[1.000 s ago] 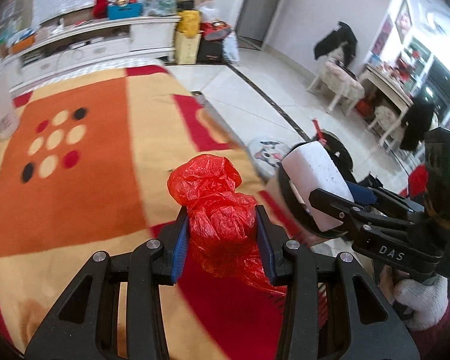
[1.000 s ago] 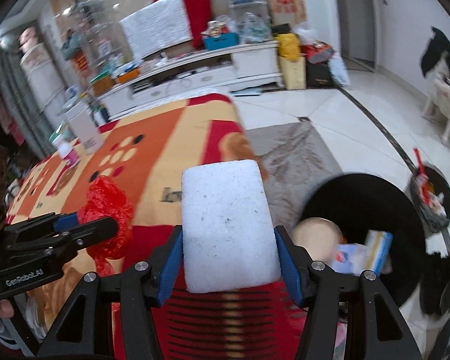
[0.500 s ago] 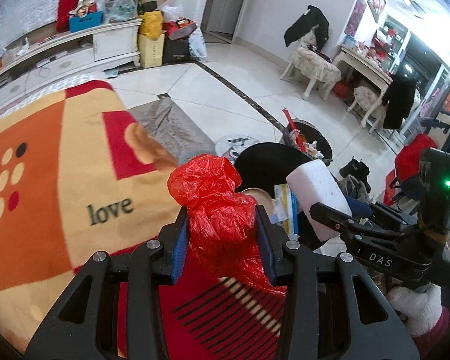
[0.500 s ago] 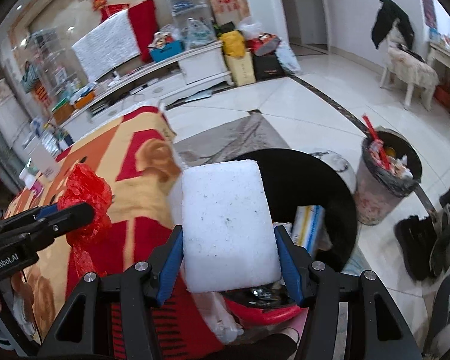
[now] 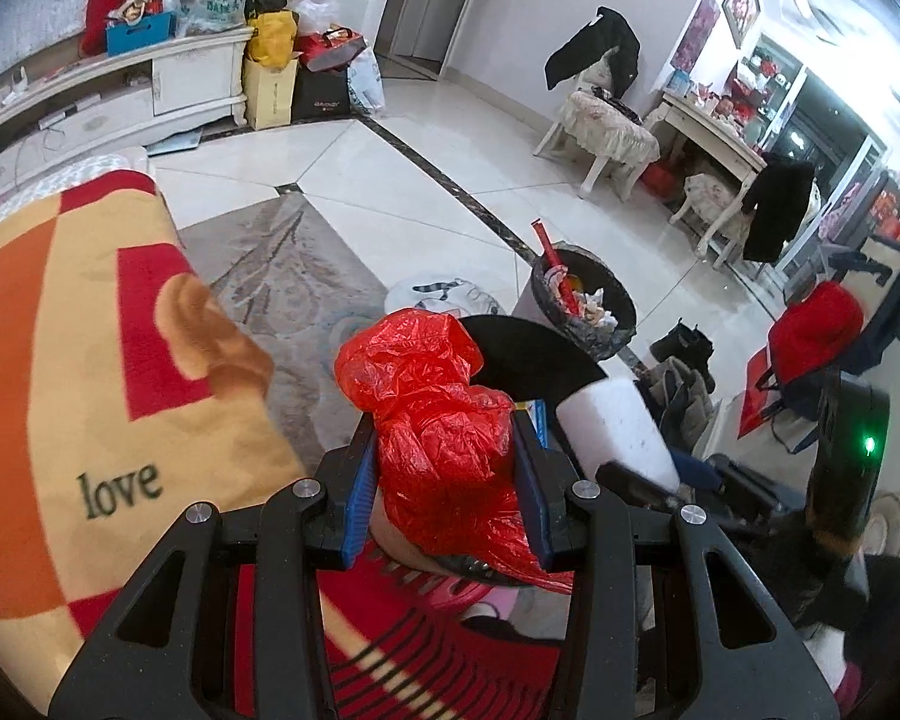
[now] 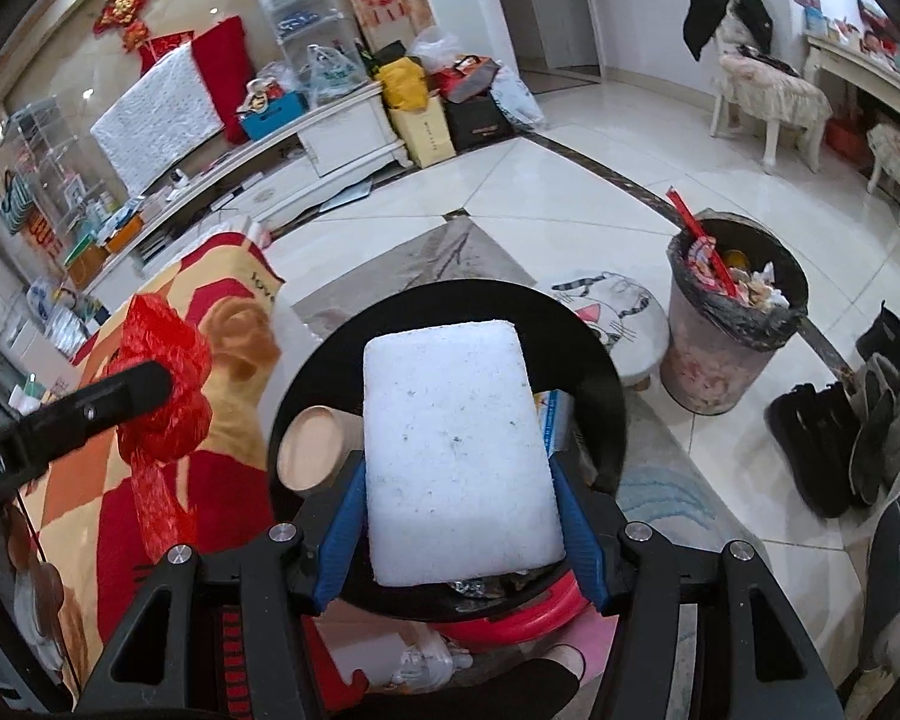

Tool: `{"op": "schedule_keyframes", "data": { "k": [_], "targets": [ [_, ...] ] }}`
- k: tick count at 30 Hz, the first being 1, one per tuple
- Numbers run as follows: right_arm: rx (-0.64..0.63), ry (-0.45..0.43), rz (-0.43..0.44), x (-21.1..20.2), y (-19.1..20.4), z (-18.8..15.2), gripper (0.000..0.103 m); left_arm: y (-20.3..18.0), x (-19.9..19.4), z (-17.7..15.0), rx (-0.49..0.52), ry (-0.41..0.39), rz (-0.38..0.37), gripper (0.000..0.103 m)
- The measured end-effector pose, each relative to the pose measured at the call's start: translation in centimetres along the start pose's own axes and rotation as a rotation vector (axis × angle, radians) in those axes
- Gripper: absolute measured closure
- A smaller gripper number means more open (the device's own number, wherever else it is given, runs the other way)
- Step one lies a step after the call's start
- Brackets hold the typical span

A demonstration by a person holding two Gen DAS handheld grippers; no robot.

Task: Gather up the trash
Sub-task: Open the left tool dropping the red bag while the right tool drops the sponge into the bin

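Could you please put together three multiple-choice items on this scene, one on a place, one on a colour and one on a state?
1. Where is the white foam block relative to the black-lined bin?
A. held over its opening
B. lying on the blanket
C. inside the grey bin

2. What colour is the crumpled plastic bag in the left gripper?
A. blue
B. red
C. white

3. What is the state of the grey bin on the tiled floor?
A. tipped over
B. covered with a lid
C. upright, filled with rubbish

Key: 1 A, the right wrist view shows the block between the right gripper's pads with the bin's black rim around it. 2 B, the bag between the blue pads is bright red. 3 C, it stands upright with trash reaching its rim.
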State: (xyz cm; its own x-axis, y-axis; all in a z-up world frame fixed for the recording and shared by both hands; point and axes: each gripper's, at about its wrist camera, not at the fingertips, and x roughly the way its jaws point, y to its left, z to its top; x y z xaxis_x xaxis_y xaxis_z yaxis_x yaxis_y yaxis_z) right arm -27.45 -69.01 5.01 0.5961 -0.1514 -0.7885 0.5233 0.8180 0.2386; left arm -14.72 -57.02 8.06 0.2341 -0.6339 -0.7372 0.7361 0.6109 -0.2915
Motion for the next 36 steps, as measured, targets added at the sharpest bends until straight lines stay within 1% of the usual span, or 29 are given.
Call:
{"op": "schedule_keyframes", "data": {
  "k": [3,8,11,12,13,14,15,16,22,25,28,29,32,36],
  "targets": [
    [0.009,0.007,-0.001,0.2,-0.5,-0.1,0.045,-0.3,0.9,0.5,-0.002,0.003,-0.015,0.064],
    [0.026,0.02,-0.011,0.8,-1.4,-0.3,0.045,-1.4,2.1,1.0,0.024,-0.001,-0.034,0.063],
    [0.05,0.029,-0.002,1.0,-1.8,-0.2,0.044,-2.1,2.7,1.5,0.031,-0.011,-0.048,0.058],
    [0.06,0.032,0.004,1.1,-1.9,-0.2,0.041,-2.2,2.8,1.6,0.032,-0.012,-0.051,0.053],
    [0.067,0.033,0.006,1.2,-2.0,-0.2,0.028,-2.3,3.0,1.7,0.033,-0.014,-0.058,0.046],
    [0.071,0.031,0.006,1.1,-2.0,-0.2,0.02,-2.4,3.2,1.7,0.04,-0.021,-0.074,0.042],
    [0.072,0.029,0.007,1.1,-2.1,-0.2,0.019,-2.4,3.2,1.8,0.047,-0.024,-0.083,0.038],
    [0.071,0.029,0.006,1.0,-2.0,-0.3,0.019,-2.4,3.3,1.8,0.054,-0.028,-0.087,0.036],
    [0.077,0.043,0.016,1.3,-2.0,-0.8,0.019,-1.9,3.3,1.2,0.068,-0.022,-0.052,0.036],
    [0.066,0.045,0.023,1.4,-1.4,-1.3,0.019,-1.6,2.8,0.8,0.064,-0.035,-0.02,0.036],
    [0.045,0.036,-0.006,1.4,-0.8,-1.7,0.019,-1.2,1.9,0.2,0.069,-0.057,0.01,0.036],
    [0.039,0.032,-0.013,1.4,-0.7,-1.7,0.019,-1.1,1.4,-0.1,0.069,-0.066,0.032,0.036],
    [0.037,0.022,-0.022,1.2,-0.5,-1.9,0.019,-0.8,0.5,-0.7,0.076,-0.091,0.07,0.036],
    [0.024,-0.002,-0.045,0.8,0.1,-1.6,0.019,-0.2,-0.5,-1.4,0.064,-0.095,0.073,0.036]
  ]
}}
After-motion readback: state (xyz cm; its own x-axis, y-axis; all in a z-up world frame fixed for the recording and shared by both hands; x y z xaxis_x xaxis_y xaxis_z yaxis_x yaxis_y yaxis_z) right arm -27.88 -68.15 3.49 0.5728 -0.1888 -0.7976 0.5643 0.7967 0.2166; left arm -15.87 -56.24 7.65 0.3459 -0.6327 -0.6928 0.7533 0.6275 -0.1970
